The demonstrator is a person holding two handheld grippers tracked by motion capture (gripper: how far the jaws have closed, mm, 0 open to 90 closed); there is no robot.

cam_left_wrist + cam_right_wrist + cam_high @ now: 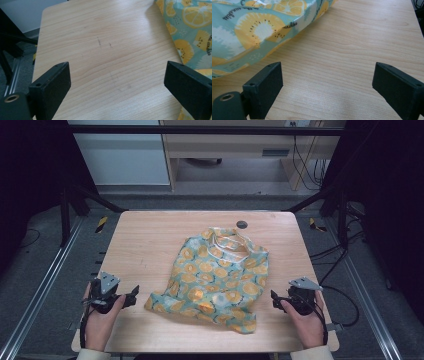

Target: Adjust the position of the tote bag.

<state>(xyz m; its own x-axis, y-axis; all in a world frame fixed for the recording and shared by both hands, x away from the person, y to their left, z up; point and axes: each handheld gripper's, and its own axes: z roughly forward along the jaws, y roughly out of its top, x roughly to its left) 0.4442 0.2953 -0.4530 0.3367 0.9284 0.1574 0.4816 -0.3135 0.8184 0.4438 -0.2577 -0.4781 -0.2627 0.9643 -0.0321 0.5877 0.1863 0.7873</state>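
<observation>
A crumpled teal cloth bag (pixel 217 277) printed with orange citrus slices lies on the middle of the wooden table (pixel 145 240), its handles toward the far side. My left gripper (pixel 134 296) rests at the near left, just left of the bag's corner, jaws open with bare wood between them. In the left gripper view (pixel 117 85) the bag (pixel 192 30) lies at the right edge. My right gripper (pixel 274 299) sits at the near right, beside the bag's right edge, open and empty. In the right gripper view (pixel 327 85) the bag (pixel 254 27) lies at upper left.
A small dark round plug (pixel 242 224) is set in the table near its far edge. Black frame posts (pixel 65 215) and cables (pixel 345 250) flank the table. A cabinet (pixel 235 145) stands beyond it.
</observation>
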